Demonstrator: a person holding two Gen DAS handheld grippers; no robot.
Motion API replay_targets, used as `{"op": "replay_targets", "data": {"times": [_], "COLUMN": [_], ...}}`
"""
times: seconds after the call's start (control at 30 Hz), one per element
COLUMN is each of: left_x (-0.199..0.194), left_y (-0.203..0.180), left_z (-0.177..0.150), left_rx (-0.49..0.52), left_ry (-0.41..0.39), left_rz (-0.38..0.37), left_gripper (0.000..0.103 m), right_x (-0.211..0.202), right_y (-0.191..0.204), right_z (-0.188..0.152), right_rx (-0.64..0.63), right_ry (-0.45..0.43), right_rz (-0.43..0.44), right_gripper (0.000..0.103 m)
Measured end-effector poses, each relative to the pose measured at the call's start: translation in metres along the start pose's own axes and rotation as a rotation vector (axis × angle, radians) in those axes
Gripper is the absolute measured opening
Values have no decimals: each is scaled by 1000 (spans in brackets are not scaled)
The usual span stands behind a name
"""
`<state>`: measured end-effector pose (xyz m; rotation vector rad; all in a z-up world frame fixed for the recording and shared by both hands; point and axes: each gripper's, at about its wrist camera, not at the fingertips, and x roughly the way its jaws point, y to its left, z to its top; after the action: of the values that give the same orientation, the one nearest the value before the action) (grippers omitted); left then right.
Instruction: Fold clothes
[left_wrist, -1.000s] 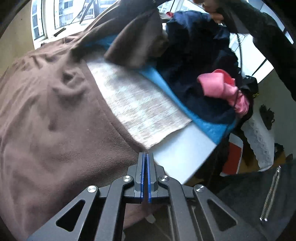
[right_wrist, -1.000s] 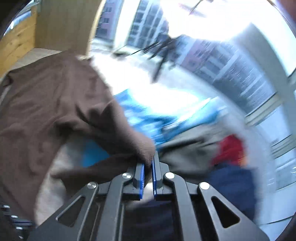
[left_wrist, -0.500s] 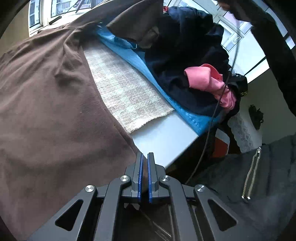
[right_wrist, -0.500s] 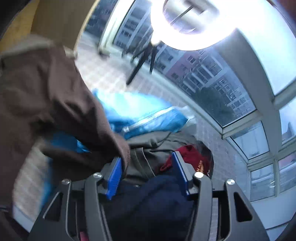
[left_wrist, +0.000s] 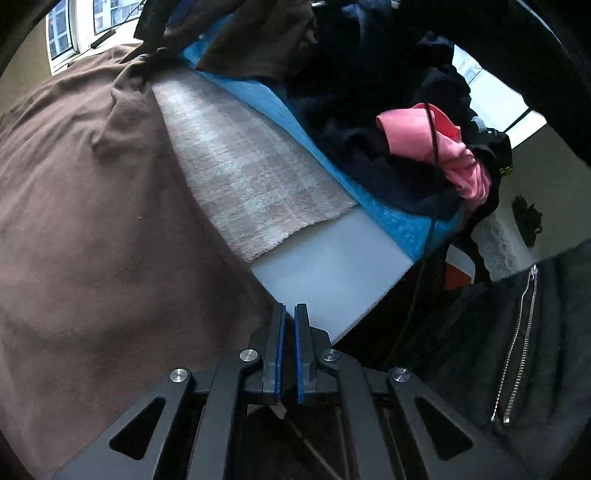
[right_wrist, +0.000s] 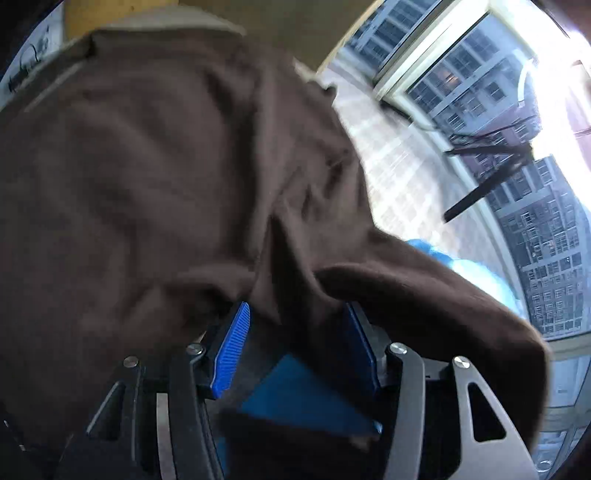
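The left gripper (left_wrist: 289, 314) is a black metal linkage with triangular cut-outs, silver round screw heads at its pivots, and two narrow fingers edged in blue. The right gripper (right_wrist: 299, 321) is built alike, its blue pads (right_wrist: 231, 350) finely ribbed. At the right of the left wrist view, the person wears a dark fleecy jacket (left_wrist: 546, 350) with a silver zip (left_wrist: 517, 347)

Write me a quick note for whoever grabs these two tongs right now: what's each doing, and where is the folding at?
Left tongs: shut at the near edge of the brown garment; whether cloth is pinched can't be seen.
Right tongs: open, a fold of the brown garment between the pads, not pressed.
Garment lies spread over the beige mat on the white table. Unfolded pile waits beyond.
Left: finish folding it, then the pile.
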<state>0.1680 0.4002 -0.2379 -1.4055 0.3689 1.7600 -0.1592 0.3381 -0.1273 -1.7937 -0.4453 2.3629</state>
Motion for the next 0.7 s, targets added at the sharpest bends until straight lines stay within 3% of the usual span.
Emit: {"op": "replay_targets", "data": {"times": [0.03, 0.07, 0.23, 0.33, 0.43, 0.53, 0.67, 0.7], "left_x": [0, 1, 1, 4, -5, -29, -29, -24], "left_y": [0, 0, 0, -6, -13, 4, 14, 12], "left_z": [0, -1, -4, -8, -14, -17, -15, -12], "left_rx": [1, 3, 3, 16, 40, -17, -75, -74], "left_ry": [-8, -12, -23, -2, -9, -60, -92, -87], "left_rz": [-1, -6, -47, -128, -111, -45, -22, -27], "left_gripper": [3, 1, 0, 0, 0, 0, 2, 10], "right_x": [7, 13, 11, 5, 26, 31, 19, 19], "right_y": [-1, 0, -13, -26, -13, -5, -20, -23], "right_z": [-1, -3, -8, -9, -12, -12, -11, -11], "right_rx": [-27, -59, -109, -105, -172, -223, -147, -129], "right_ry": [15, 31, 47, 18, 58, 60, 50, 51], "right_rz": [9, 3, 1, -24, -84, -132, -69, -57], "right_gripper": [35, 6, 5, 5, 6, 7, 7, 7]}}
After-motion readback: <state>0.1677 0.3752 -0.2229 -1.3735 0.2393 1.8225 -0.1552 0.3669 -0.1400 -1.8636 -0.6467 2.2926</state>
